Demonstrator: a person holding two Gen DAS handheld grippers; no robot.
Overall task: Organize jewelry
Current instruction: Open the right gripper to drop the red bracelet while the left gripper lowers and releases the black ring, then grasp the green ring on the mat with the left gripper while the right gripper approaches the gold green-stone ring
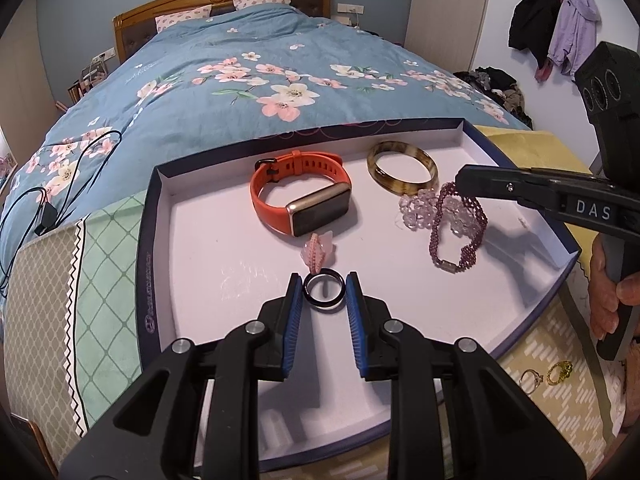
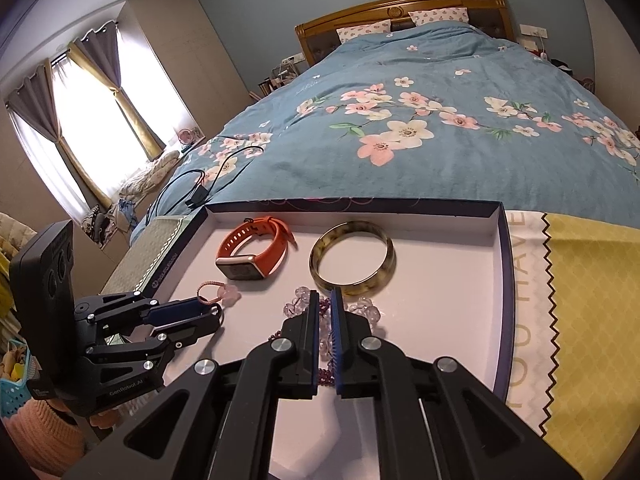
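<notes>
A shallow white box lid [image 1: 149,240] lies on the bed and serves as a tray. My left gripper [image 1: 324,279] is shut on a dark ring [image 1: 324,308] just above the tray's near part, a blue pad on each side of it. A pink charm [image 1: 318,254] lies right behind the ring. My right gripper [image 2: 326,292] is shut on a purple beaded bracelet [image 1: 435,240]; its clasp end rests on the tray. Clear beads [image 1: 416,206] lie under that gripper. An orange smartwatch [image 1: 300,200] and a mottled bangle [image 1: 396,187] lie further back.
Two gold rings [image 1: 532,380] lie on the patterned cloth to the right, outside the tray. A person's hand [image 1: 604,300] holds the right gripper's handle. A black cable [image 1: 60,184] trails over the floral duvet at left. A yellow cloth [image 2: 592,300] lies beside the tray's right wall.
</notes>
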